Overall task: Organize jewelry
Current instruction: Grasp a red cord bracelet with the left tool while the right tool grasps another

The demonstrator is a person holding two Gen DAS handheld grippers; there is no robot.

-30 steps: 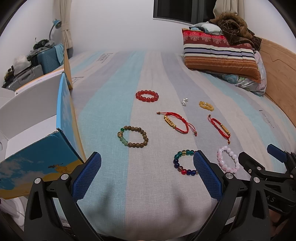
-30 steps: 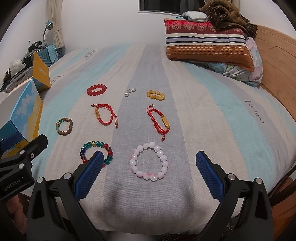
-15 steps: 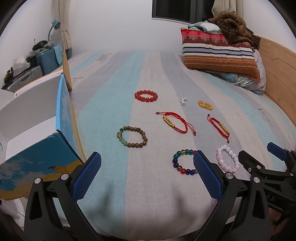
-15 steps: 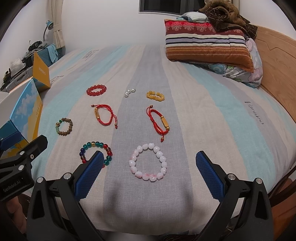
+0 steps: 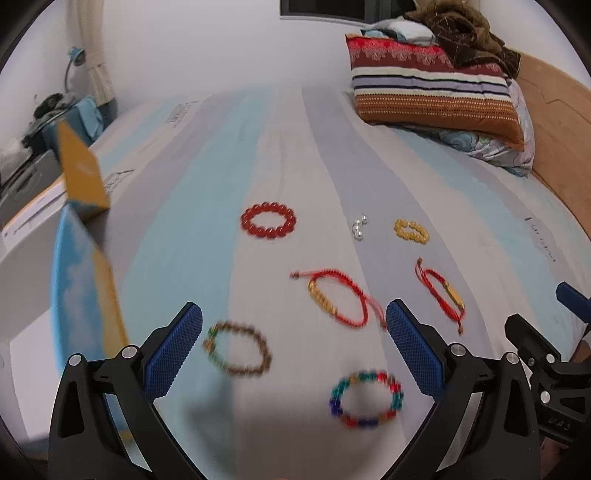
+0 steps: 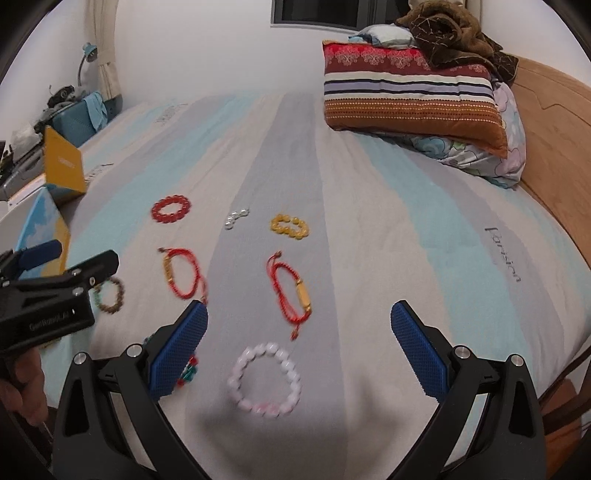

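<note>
Both grippers hover above the near end of a striped bed (image 6: 369,206), each with its blue-padded fingers spread wide and holding nothing. The left gripper (image 5: 293,350) frames a brown wooden-bead bracelet (image 5: 236,349) lying just beside its left finger and a multicoloured glass-bead bracelet (image 5: 365,398) nearer its right finger; both are blurred. The right gripper (image 6: 299,349) sits over a pale pink bead bracelet (image 6: 264,380), which lies between its fingers on the bedsheet.

Farther up the bed the rest of the jewelry lies spread out, the pieces apart from each other: a red cord bracelet with a gold tube (image 6: 291,293), a second red cord bracelet (image 5: 338,299) to its left, a red bead bracelet (image 5: 268,220), a small cluster of pearls (image 5: 359,229) and a yellow bead bracelet (image 6: 289,225).

At the left edge of the bed stands an open box with blue and yellow flaps (image 5: 83,295). A striped pillow (image 6: 410,99) rests at the head of the bed, a brown blanket (image 6: 454,33) heaped on top of it. In the right wrist view a hand (image 6: 22,387) grips the left gripper's handle.
</note>
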